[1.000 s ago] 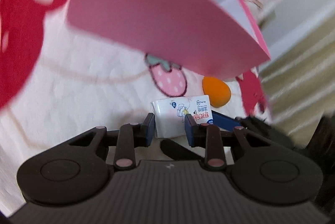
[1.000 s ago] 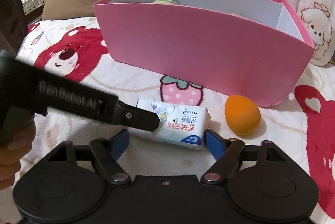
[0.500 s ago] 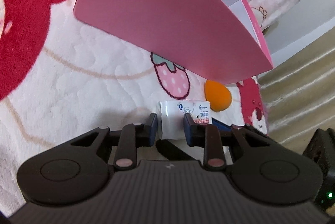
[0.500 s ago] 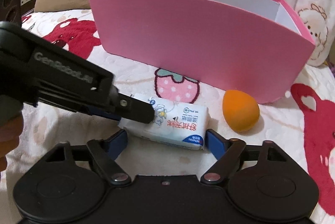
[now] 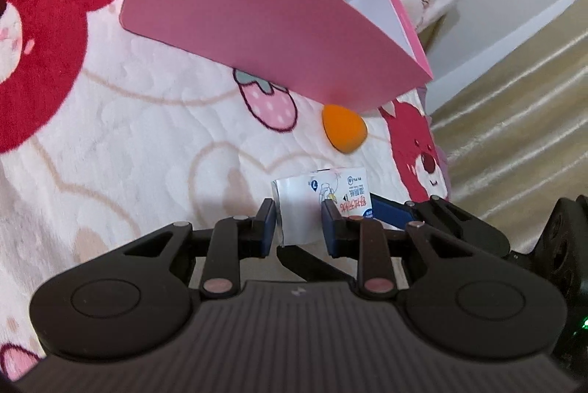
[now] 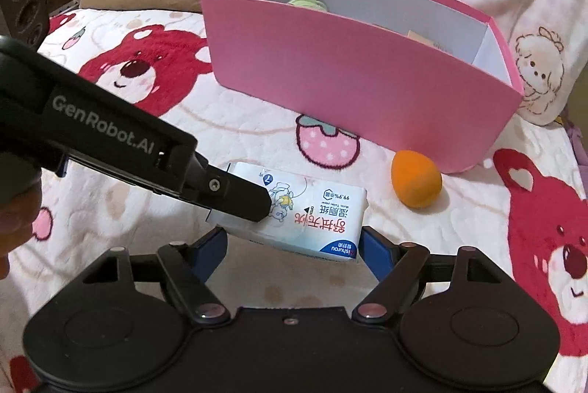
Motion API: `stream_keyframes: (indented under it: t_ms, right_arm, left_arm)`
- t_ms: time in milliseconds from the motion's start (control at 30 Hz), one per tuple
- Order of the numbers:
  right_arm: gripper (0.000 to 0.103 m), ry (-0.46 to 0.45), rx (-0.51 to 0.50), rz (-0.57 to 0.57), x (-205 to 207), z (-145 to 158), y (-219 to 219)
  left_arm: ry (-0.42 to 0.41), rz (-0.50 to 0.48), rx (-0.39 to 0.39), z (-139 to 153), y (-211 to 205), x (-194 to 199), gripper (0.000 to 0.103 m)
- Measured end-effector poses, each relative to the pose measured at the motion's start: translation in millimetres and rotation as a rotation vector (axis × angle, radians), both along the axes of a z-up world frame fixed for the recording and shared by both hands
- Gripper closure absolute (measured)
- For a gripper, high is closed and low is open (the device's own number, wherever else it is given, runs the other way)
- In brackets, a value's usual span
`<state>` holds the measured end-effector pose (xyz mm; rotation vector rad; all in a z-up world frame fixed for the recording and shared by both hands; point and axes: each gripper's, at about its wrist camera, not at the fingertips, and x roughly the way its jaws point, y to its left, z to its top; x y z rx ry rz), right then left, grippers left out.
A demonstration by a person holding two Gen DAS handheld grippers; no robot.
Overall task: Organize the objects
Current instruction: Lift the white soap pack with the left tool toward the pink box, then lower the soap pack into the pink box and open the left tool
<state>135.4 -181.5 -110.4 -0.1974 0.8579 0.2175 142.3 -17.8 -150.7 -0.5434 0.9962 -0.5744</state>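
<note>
The left gripper [image 5: 298, 222] is closed on one end of the wipes pack [image 6: 305, 207]; its blue fingers [image 5: 267, 227] press both sides of the white wrapper. In the right wrist view the pack sits tilted, held off the blanket [image 6: 235, 121]. The right gripper [image 6: 292, 246] is spread wide, with one finger on each side of the pack's near edge, just beside it; contact cannot be confirmed. An orange sponge [image 6: 415, 180] lies on the blanket, between the pack and the pink box [image 6: 352, 80], just beside the box's right corner. The box stands upright beyond both, open at the top, with a green item [image 6: 307, 3] showing inside.
</note>
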Motion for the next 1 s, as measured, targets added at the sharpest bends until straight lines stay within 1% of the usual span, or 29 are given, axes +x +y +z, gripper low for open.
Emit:
stream_keyframes:
  t_ms: [100, 200, 233, 267, 300, 367, 433, 533, 567, 600, 700, 733, 800, 867, 1000]
  right_arm:
    - [0.021, 0.003, 0.014, -0.018, -9, 4, -2]
    - [0.021, -0.016, 0.041, -0.030, -16, 10, -5]
    - [0.021, -0.016, 0.055, -0.038, -15, 11, -7]
    - [0.021, -0.009, 0.069, -0.039, -13, 11, -8]
    - [0.021, -0.006, 0.073, -0.036, -13, 11, -8]
    - [0.022, -0.021, 0.068, -0.030, -16, 11, -7]
    - [0.022, -0.027, 0.077, -0.032, -17, 15, -7]
    - [0.023, -0.058, 0.102, -0.048, -21, 28, -6]
    - [0.027, -0.069, 0.117, -0.056, -22, 35, -6]
    - [0.027, -0.080, 0.129, -0.066, -23, 43, -6]
    - [0.027, -0.110, 0.161, -0.087, -23, 69, -8]
    - [0.027, -0.125, 0.177, -0.091, -22, 78, -10]
    - [0.028, -0.143, 0.214, -0.093, -19, 96, -14]
    - [0.028, -0.168, 0.240, -0.079, -17, 114, -17]
    - [0.028, -0.220, 0.215, -0.036, -10, 146, -18]
  left_arm:
    - [-0.009, -0.022, 0.001, 5, -1, -7, 0.078]
    - [-0.087, -0.049, 0.032, 13, -6, -14, 0.077]
    - [-0.094, -0.054, 0.050, 14, -8, -15, 0.075]
    - [-0.086, -0.049, 0.047, 14, -7, -14, 0.076]
    - [-0.078, -0.042, 0.026, 14, -4, -13, 0.076]
    - [-0.049, -0.035, 0.007, 16, -1, -10, 0.076]
    - [-0.057, -0.041, 0.013, 23, 0, -11, 0.076]
    - [-0.092, -0.035, 0.011, 44, 4, -13, 0.077]
    - [-0.118, -0.008, -0.007, 54, 8, -15, 0.077]
    - [-0.140, 0.005, -0.029, 65, 12, -16, 0.077]
    - [-0.158, -0.010, -0.070, 98, 19, -14, 0.076]
    - [-0.164, -0.019, -0.072, 108, 19, -13, 0.076]
    - [-0.174, -0.019, -0.042, 129, 18, -12, 0.076]
    - [-0.205, -0.019, -0.026, 147, 18, -11, 0.076]
    - [-0.240, -0.037, 0.042, 173, 7, 1, 0.077]
